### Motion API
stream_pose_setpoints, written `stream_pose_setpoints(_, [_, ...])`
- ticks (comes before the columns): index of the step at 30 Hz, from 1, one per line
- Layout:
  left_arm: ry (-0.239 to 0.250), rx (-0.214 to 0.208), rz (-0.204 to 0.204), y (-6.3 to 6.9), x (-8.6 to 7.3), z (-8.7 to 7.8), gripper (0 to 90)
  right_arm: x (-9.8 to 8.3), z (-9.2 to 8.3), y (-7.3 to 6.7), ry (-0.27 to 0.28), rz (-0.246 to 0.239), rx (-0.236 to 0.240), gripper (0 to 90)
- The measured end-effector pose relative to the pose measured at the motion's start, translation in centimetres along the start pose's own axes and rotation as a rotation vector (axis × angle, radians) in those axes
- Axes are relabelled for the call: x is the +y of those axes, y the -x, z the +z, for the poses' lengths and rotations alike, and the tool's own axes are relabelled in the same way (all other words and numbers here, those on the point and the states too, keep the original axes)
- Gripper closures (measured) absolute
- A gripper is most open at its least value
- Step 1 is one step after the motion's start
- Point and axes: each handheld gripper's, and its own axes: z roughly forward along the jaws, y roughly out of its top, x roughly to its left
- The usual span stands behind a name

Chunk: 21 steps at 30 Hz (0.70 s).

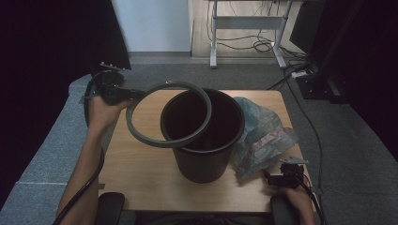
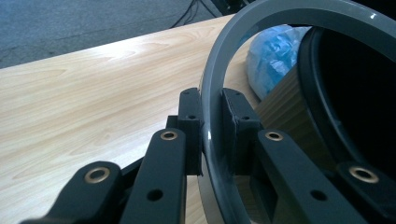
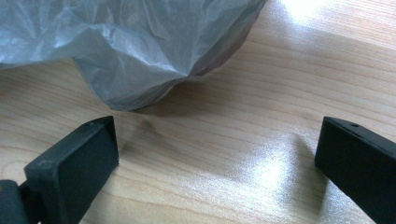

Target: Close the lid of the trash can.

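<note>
Ring off the bin, bag not yet in

The left gripper had its jaws clamped on the grey ring, held tilted above the bin and partly over its mouth; the bin looked dark and empty; the plastic bag lay crumpled on the table beside it; the right gripper rested wide open, holding nothing, just short of the bag; lining and re-ringing seemed left.

The bin and crumpled bag crowd the table's middle; its near-left corner lies bare.
</note>
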Motion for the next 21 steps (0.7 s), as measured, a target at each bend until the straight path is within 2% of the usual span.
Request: stream_pose_setpoints(21, [-0.022, -0.062, 0.080, 5.0, 2.0, 3.9, 78.8, 0.0, 0.0, 0.0, 0.000, 0.000, 0.000, 0.0])
